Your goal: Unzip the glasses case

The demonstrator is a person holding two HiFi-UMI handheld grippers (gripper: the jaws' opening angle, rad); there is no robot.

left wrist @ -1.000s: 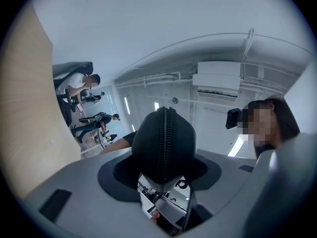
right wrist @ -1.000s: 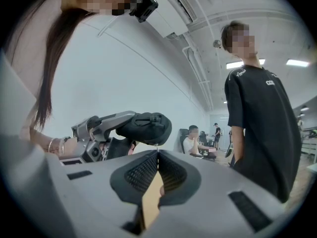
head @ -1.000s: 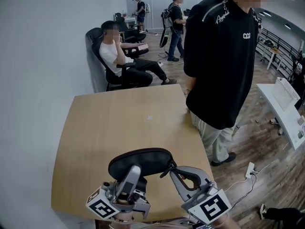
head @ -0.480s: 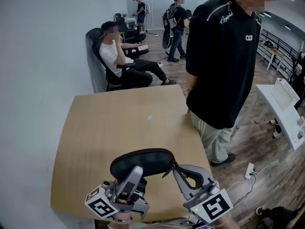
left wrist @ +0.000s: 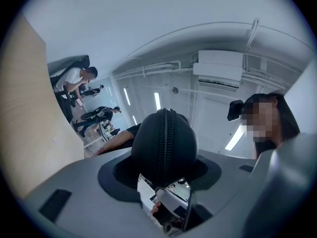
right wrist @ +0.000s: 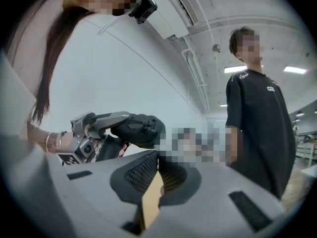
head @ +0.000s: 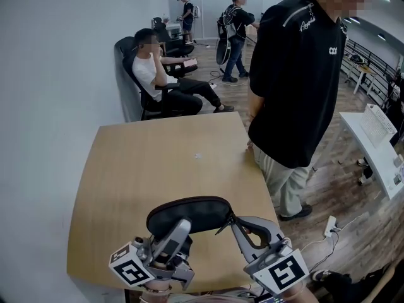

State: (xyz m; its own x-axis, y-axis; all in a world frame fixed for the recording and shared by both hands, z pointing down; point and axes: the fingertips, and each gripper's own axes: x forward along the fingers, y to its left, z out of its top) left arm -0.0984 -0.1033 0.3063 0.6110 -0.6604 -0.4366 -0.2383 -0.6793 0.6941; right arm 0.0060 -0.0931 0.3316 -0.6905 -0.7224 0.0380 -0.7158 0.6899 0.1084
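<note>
Person in black shirt (head: 297, 81) has edged right; glasses case (head: 189, 210) barely moved, over worktop (head: 158, 163) near edge. Left gripper (head: 178, 227) jaws clamped on it; right gripper (head: 232, 223) jaws together at its rt end.

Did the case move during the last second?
No. The case sits at the same spot over the table's near edge, gripped by the left claw.

Black oval case (head: 189, 211), zipped shut, clamped in the left gripper (head: 177, 228) over the surface's (head: 158, 163) near edge.
</note>
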